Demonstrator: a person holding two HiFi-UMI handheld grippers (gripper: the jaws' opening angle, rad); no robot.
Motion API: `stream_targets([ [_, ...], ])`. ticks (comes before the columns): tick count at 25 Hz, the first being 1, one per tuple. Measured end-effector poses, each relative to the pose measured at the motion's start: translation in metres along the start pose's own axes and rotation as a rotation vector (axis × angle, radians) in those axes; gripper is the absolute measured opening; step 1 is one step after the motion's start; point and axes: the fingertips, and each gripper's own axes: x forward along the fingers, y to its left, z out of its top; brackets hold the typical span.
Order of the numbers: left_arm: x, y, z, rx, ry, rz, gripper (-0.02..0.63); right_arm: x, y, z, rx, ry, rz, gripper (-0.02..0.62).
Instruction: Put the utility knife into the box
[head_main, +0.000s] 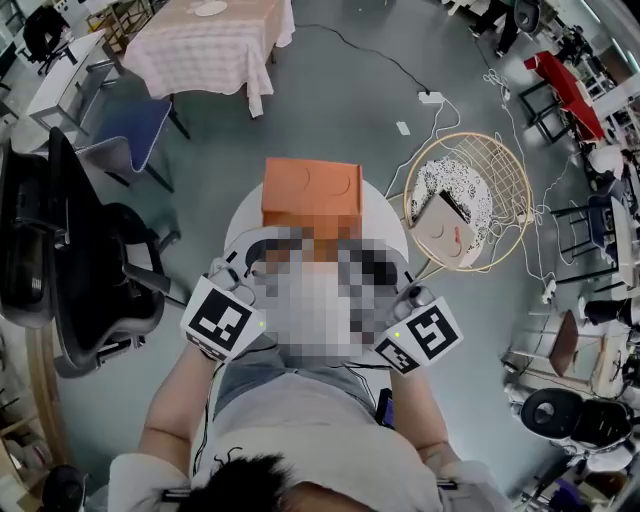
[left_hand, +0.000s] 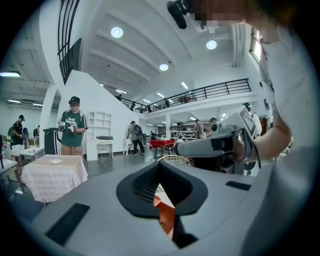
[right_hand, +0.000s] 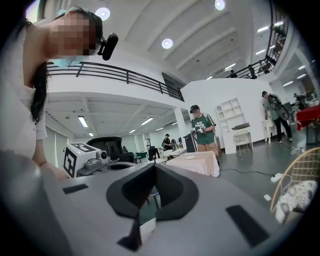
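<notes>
An orange box stands on the far side of a small round white table; a sliver of the box shows through the gap in the left gripper view. No utility knife is visible in any view. Both grippers are raised in front of the person's chest, above the near edge of the table, and their jaws point inward. My left gripper has its jaws closed together with nothing between them. My right gripper is likewise shut and empty. A mosaic patch hides the area between them.
A round wire chair with a cushion stands right of the table. A black office chair is at left, and a blue chair and a cloth-covered table are behind. Cables cross the floor. A person in green stands far off.
</notes>
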Motion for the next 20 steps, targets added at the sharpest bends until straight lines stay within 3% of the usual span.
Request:
stream_targets([
  [12, -0.04, 0.001, 0.034, -0.061, -0.12, 0.056, 0.008, 0.019, 0.025, 0.009, -0.015, -0.014, 0.101, 0.008],
  [20, -0.058, 0.005, 0.036, -0.079, -0.134, 0.092, 0.009, 0.026, 0.041, 0.012, -0.023, -0.019, 0.146, 0.008],
])
